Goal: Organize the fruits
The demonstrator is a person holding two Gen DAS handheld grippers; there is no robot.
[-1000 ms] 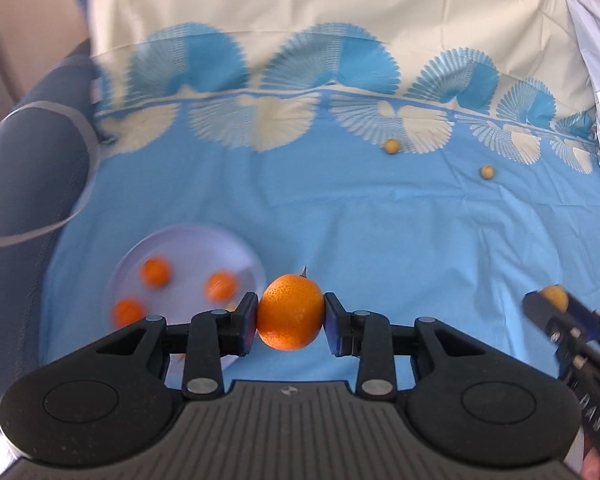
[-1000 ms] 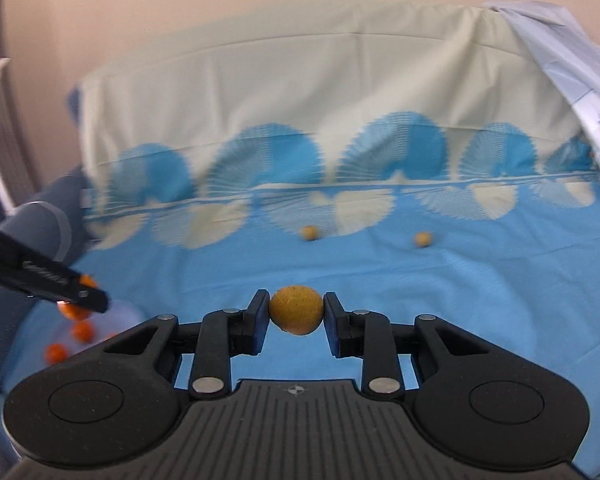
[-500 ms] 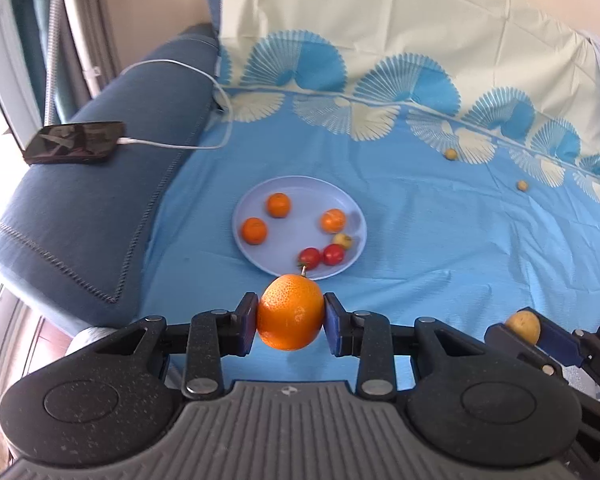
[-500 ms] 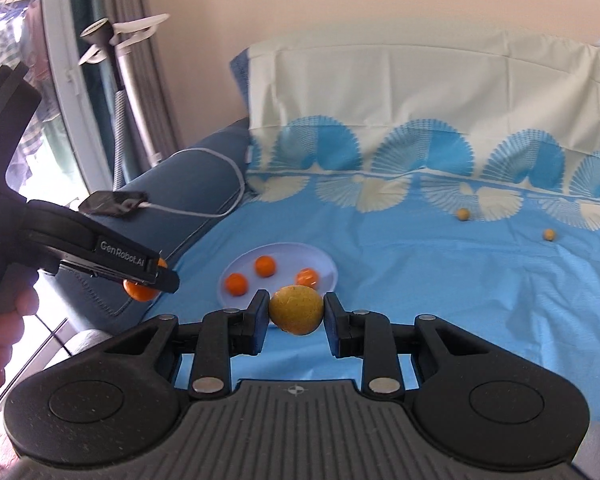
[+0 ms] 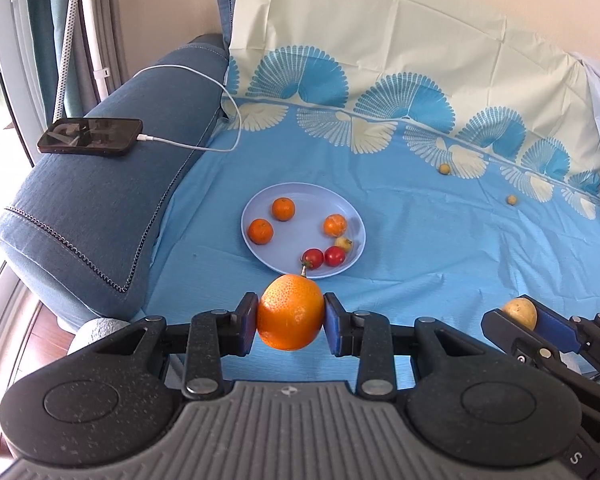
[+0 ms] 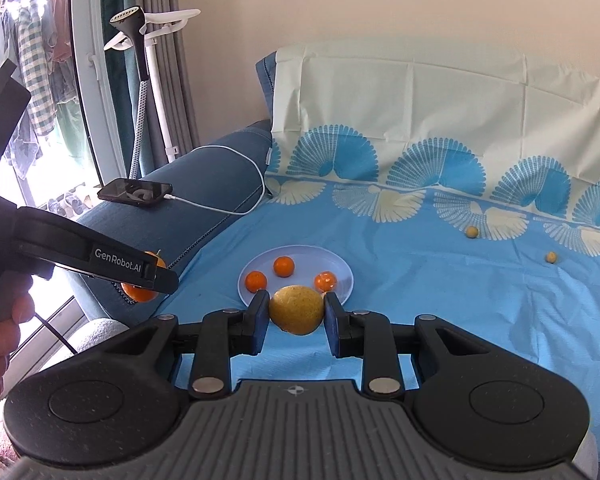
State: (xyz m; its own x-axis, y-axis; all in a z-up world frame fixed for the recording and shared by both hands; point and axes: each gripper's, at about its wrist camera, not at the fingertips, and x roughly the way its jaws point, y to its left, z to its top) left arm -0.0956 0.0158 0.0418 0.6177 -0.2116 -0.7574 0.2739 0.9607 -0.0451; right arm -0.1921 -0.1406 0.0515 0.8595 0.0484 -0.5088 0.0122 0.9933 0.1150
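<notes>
The left tool [image 5: 291, 317] is pinching an orange [image 5: 290, 312] between its pads, holding it above the blue sheet [image 5: 440, 240] just near of the plate [image 5: 300, 200]. The right tool [image 6: 296, 316] is pinching a yellow fruit [image 6: 297, 309] likewise, near of the same plate. Three small oranges [image 5: 283, 208], two red fruits [image 5: 324, 257] and one pale fruit are lying on the plate; two small yellow fruits [image 5: 444, 168] are lying far right.

Orange [image 5: 290, 317] and yellow fruit [image 6: 297, 309] clamped aloft; plate [image 5: 260, 204] holds three tangerines, two red fruits
</notes>
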